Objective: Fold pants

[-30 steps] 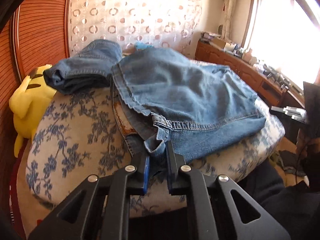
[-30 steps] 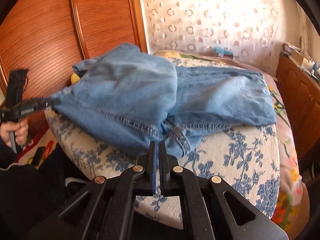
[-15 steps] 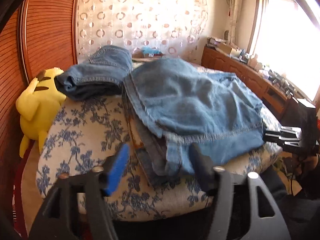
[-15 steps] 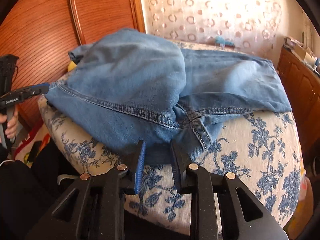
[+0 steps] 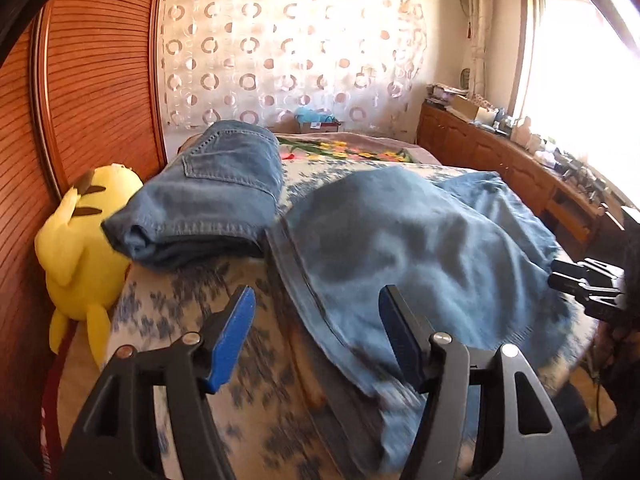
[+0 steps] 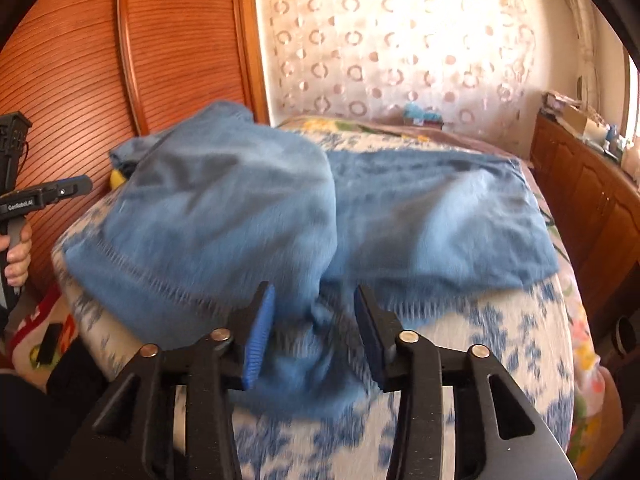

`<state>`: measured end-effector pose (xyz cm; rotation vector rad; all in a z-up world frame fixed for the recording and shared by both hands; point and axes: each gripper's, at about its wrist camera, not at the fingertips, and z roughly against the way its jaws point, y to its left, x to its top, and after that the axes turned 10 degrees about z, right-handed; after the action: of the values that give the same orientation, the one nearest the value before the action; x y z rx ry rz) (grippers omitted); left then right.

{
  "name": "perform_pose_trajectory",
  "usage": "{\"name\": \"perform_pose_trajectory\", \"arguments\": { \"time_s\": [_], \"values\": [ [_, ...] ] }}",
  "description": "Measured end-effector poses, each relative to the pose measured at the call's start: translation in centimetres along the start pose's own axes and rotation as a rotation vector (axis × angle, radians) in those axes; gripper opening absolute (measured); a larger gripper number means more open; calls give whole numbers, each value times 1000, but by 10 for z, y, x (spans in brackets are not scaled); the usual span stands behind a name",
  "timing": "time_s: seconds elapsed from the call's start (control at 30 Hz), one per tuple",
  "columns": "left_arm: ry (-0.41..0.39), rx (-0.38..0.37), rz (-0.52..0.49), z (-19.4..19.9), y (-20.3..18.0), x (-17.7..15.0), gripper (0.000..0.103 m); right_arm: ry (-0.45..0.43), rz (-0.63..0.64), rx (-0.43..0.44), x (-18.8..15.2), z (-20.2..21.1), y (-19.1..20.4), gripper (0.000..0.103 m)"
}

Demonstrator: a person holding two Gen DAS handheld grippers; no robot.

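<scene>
Blue denim pants (image 5: 420,248) lie folded over on the flowered bed (image 5: 168,312), their waistband hanging at the near edge. My left gripper (image 5: 316,320) stands open above that edge, and the cloth lies loose below its blue pads. In the right wrist view the same pants (image 6: 248,216) spread across the mattress. My right gripper (image 6: 314,316) has its jaws opening, and denim lies between the pads without being pressed. Each gripper shows in the other's view: the right gripper (image 5: 588,284) at the right margin, the left gripper (image 6: 44,196) held by a hand at the left.
A second, folded pair of jeans (image 5: 208,196) sits at the back left of the bed beside a yellow plush toy (image 5: 80,248). A wooden panel wall (image 5: 80,100) stands left. A low wooden cabinet (image 5: 520,168) with clutter runs along the right under a bright window.
Both grippers were shut on the pants' near edge and have let it go. Their jaws spread apart and both drew back; the cloth dropped onto the bed.
</scene>
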<state>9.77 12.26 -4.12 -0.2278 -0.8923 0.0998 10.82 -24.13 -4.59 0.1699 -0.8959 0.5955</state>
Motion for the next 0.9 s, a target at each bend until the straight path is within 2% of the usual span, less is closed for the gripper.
{"name": "perform_pose_trajectory", "arguments": {
  "time_s": [0.17,0.33,0.4,0.43,0.47,0.5,0.57,0.6,0.67,0.77,0.8,0.9],
  "values": [
    [47,17,-6,-39,13,19,64,1,25,-26,18,-20,1,51],
    [103,7,9,-69,21,30,63,34,42,-21,23,-42,2,53],
    [109,-26,3,-73,18,36,54,47,38,-6,24,-47,1,53],
    [115,-44,4,-74,17,38,41,46,36,-1,23,-46,0,53],
    [130,-61,2,-77,14,40,34,47,32,4,22,-45,0,53],
    [139,-60,-10,-78,11,42,30,47,27,11,21,-45,-1,53],
    [129,-32,-51,-76,2,45,6,46,17,21,20,-45,-3,53],
    [124,-33,-64,-74,-2,48,0,44,14,22,20,-45,-3,53],
    [71,-26,-66,-59,-6,57,0,40,11,22,19,-44,-3,53],
    [-36,33,-53,-35,-6,74,0,39,11,23,20,-44,-1,53],
    [-43,62,-58,-34,-5,78,0,38,11,24,20,-44,-1,53],
    [-15,65,-69,-40,-2,80,0,43,8,26,20,-45,-1,53]
  ]
}}
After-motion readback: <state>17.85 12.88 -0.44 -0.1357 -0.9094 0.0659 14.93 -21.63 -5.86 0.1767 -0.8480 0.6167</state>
